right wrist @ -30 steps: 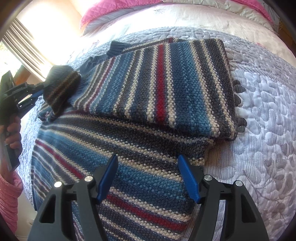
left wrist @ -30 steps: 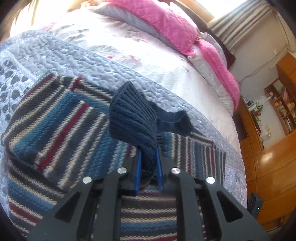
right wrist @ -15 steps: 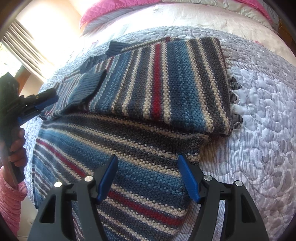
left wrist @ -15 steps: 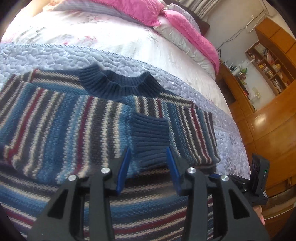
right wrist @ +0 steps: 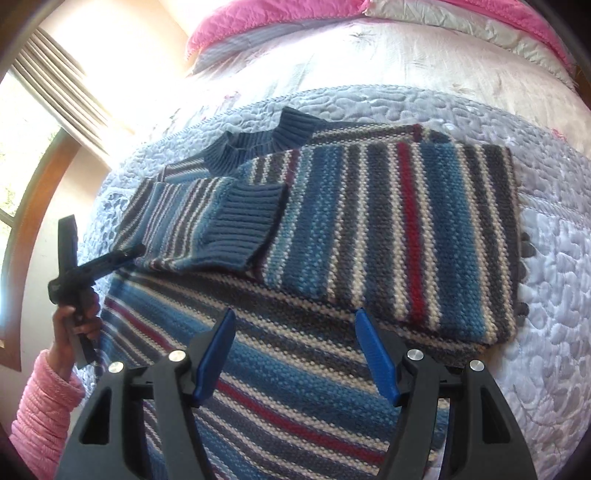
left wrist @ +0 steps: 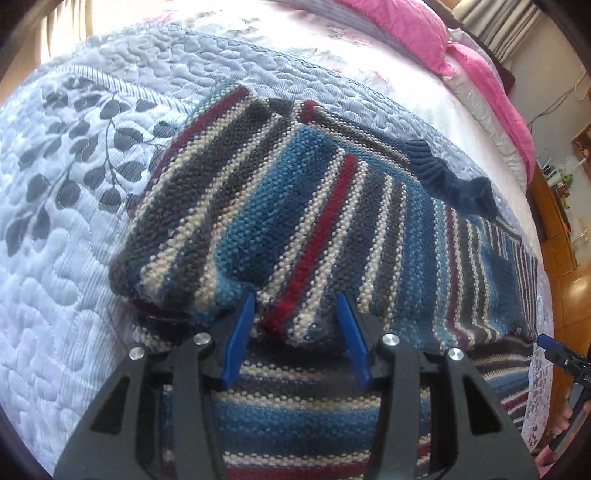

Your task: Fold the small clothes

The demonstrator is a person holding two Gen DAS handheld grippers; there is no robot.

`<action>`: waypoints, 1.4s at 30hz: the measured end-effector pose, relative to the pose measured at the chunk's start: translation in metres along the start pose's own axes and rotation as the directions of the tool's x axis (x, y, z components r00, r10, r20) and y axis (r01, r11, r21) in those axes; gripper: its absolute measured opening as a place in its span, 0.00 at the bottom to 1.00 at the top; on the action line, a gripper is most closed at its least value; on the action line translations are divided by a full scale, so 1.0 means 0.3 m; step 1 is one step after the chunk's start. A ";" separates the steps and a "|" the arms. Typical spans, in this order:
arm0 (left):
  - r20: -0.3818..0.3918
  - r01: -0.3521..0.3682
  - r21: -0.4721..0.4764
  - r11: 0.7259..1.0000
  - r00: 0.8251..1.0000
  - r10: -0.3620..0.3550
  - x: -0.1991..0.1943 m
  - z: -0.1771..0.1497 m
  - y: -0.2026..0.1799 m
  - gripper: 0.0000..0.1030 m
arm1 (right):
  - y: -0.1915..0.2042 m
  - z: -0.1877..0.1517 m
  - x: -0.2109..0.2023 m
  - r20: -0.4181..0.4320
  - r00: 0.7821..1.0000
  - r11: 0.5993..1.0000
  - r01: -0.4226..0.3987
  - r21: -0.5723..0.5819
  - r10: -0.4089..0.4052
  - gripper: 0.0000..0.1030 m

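A striped knit sweater in blue, grey, cream and dark red lies flat on a pale quilted bedspread that covers the bed, with pink pillows at the far end. In the right wrist view both sleeves are folded in across the chest: the wide one lies across most of the body with its stripes running toward the camera, and the other ends in a ribbed blue cuff resting on top of it. The ribbed navy collar stands up a little at the far edge of the garment. The right gripper hovers over the lower body of the sweater, its blue-padded fingers spread wide apart with nothing between them. The left gripper also has its jaws apart; they sit against the near edge of the folded sleeve, one blue pad on either side of a hump of knit, though whether the pads press the fabric cannot be told. In the left wrist view the grey leaf print of the bedspread shows beside the sweater, and wooden furniture stands at the far right. In the right wrist view the person's left hand grips the other tool's handle, below it a pink ribbed sleeve, with a window and curtain behind
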State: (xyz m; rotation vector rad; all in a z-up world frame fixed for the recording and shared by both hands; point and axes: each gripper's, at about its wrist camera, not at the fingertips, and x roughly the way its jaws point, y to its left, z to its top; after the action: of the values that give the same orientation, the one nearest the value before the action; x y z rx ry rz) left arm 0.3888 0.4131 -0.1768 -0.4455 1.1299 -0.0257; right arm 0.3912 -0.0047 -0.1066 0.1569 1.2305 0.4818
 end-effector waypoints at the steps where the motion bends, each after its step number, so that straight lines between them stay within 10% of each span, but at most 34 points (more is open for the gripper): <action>1: 0.008 0.020 -0.013 1.000 1.000 -0.020 -0.008 0.003 0.009 0.45 | 0.012 0.016 0.015 -0.007 1.000 1.000 -0.007 0.004 0.007 0.66; 5: 0.063 0.062 -0.005 0.998 0.996 -0.061 -0.096 -0.001 0.027 0.46 | 0.059 0.085 0.075 -0.036 0.999 1.000 -0.028 0.008 0.028 0.66; 11: 0.164 -0.067 0.079 0.995 0.985 0.053 -0.248 -0.005 0.074 0.58 | 0.097 0.154 0.174 -0.077 0.996 0.999 -0.043 0.033 0.046 0.63; 21: 0.214 -0.184 0.050 0.982 0.962 0.169 -0.319 0.015 0.183 0.61 | 0.130 0.172 0.231 -0.060 0.994 0.995 -0.092 0.025 0.094 0.16; 31: 0.225 -0.268 0.130 0.955 0.946 0.235 -0.216 0.030 0.053 0.61 | 0.082 0.245 0.069 0.118 0.993 0.999 -0.027 0.032 0.023 0.15; 42: 0.087 -0.304 0.148 0.941 0.952 0.293 -0.018 0.017 0.047 0.64 | -0.039 0.212 0.239 0.035 0.996 0.994 0.082 0.070 -0.085 0.19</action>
State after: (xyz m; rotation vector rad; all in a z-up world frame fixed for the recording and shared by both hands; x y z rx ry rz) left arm 0.3880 0.4290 -0.1756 -0.1269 1.1133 0.1618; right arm 0.4713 0.0250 -0.1516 0.1714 1.2119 0.3624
